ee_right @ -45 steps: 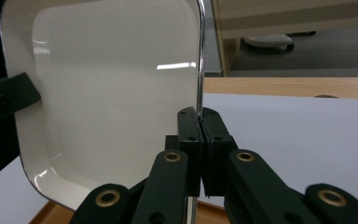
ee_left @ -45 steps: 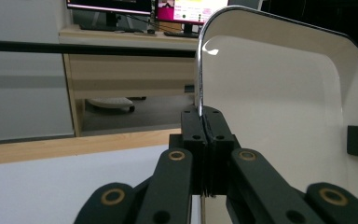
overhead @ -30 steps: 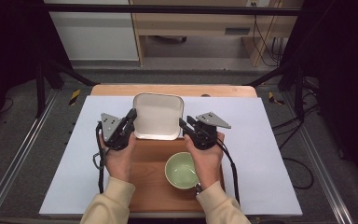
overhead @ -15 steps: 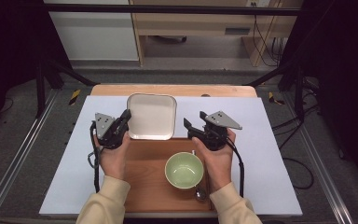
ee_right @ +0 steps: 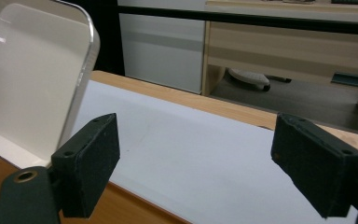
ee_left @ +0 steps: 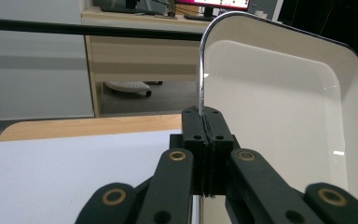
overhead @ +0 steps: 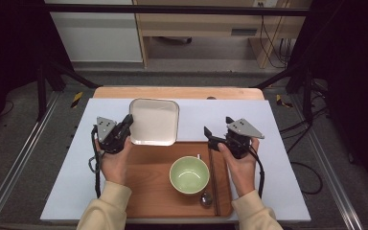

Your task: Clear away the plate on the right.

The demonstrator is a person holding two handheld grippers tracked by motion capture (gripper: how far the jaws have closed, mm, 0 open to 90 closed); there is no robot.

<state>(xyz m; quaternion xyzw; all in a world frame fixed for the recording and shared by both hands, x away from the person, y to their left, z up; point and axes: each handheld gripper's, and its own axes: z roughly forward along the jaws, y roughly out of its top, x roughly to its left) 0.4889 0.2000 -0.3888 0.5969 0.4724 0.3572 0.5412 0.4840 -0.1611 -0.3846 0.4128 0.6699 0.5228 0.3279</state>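
Right hand-held gripper (ee_right: 196, 163): two black padded jaws spread wide, nothing between them. White square plate (ee_right: 28, 88) at upper left, tilted up, lower edge over wooden tray (ee_right: 135, 207). Left jaw just beside plate's rim, not touching. White mat (ee_right: 191, 144) covers counter (ee_right: 205, 103); wooden edge beyond. Cabinet (ee_right: 163, 51) behind.

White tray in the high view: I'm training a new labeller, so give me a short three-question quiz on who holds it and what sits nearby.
1. True or false: the left hand-held gripper is shut on the white tray rim.
2. The right hand-held gripper is: A) open, B) shut on the tray.
3. What sits on the wooden board beside the chopsticks?

Key: 1 true. 2 A. 3 the green bowl.
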